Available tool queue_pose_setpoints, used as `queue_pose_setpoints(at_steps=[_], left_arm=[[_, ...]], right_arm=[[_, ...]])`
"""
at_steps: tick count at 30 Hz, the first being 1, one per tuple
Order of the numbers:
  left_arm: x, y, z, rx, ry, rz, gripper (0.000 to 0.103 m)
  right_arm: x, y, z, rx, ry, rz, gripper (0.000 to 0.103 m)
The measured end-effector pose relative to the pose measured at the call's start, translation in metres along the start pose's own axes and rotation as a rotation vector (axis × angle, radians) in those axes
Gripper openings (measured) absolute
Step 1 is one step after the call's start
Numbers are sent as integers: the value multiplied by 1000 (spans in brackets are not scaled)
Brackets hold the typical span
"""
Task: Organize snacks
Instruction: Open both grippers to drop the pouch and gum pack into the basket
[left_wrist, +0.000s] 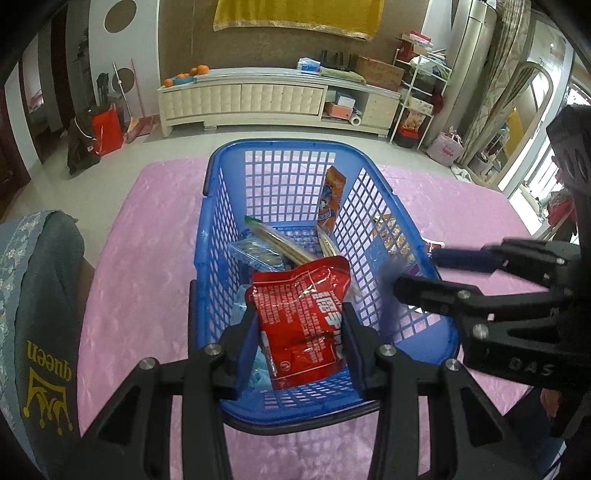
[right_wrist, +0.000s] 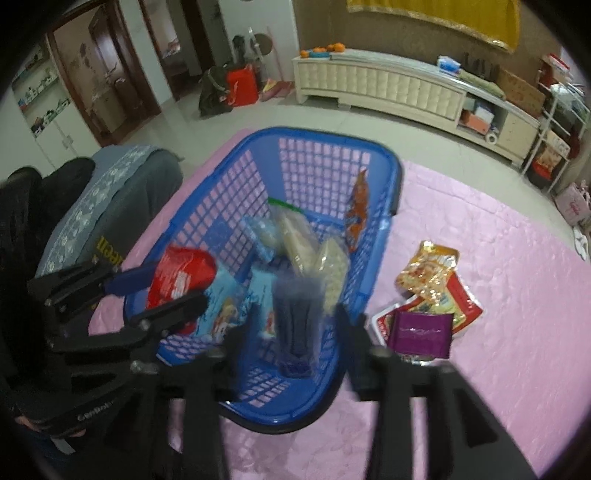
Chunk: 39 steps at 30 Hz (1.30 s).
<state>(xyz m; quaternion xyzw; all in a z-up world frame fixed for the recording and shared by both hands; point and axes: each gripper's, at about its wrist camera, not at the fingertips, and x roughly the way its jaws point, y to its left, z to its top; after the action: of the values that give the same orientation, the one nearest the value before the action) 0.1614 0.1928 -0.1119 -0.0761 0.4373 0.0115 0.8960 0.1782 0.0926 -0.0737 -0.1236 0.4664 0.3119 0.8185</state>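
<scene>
The left hand-held gripper (left_wrist: 300, 343) is clenched on a red snack pouch (left_wrist: 301, 314), holding it over the near end of the blue basket (left_wrist: 216, 236). The right hand-held gripper (right_wrist: 293, 325) stands released above the basket's near right wall; a dark, blurred packet (right_wrist: 295, 325) lies between its fingers, and no pad visibly presses on it.

Handling: the red pouch looks light, thin and crinkly, with a glossy film that is likely slippery. It buckles under the pads, so a hold across a flat sealed edge should be more secure than one across the filled middle.

Basket contents: an orange packet (left_wrist: 331, 199) upright against the far right wall, pale stick-shaped packs (right_wrist: 295, 240) leaning mid-basket, a clear tray of biscuits (left_wrist: 255, 253), and light-blue packets (right_wrist: 225, 306) along the near left wall.

Outside the basket, to its right on the pink-covered desk (right_wrist: 498, 295), lie a gold pouch (right_wrist: 428, 269), a red-and-white pouch (right_wrist: 463, 299) and a purple packet (right_wrist: 421, 332), not yet sorted.
</scene>
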Motion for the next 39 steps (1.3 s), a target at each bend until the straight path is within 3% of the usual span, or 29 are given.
queue_pose_setpoints(at_steps=[1,10,23,29,31,39], left_arm=[[-1,0,0,1,-1,6,40],[-7,-10,1,22,-9,1,40],[12,-25,4,34,33,6,43],[15,-32,3,42,36,23,70],[11,-33,3,36,29,27,74],[-11,-59,10,85,-32,-1,77]], right_arm=[[-2,-2,0,7,-8,-11,78],[-27,-30,-15,79,-88,-78,102],[-34,-73,-36,177,-93,-93,103],[-40,-83,-40,196,-103,-87,103],[-43,-88,-42,206,-109,-87,103],[-61,-114,-53,250,-134,-93,103]])
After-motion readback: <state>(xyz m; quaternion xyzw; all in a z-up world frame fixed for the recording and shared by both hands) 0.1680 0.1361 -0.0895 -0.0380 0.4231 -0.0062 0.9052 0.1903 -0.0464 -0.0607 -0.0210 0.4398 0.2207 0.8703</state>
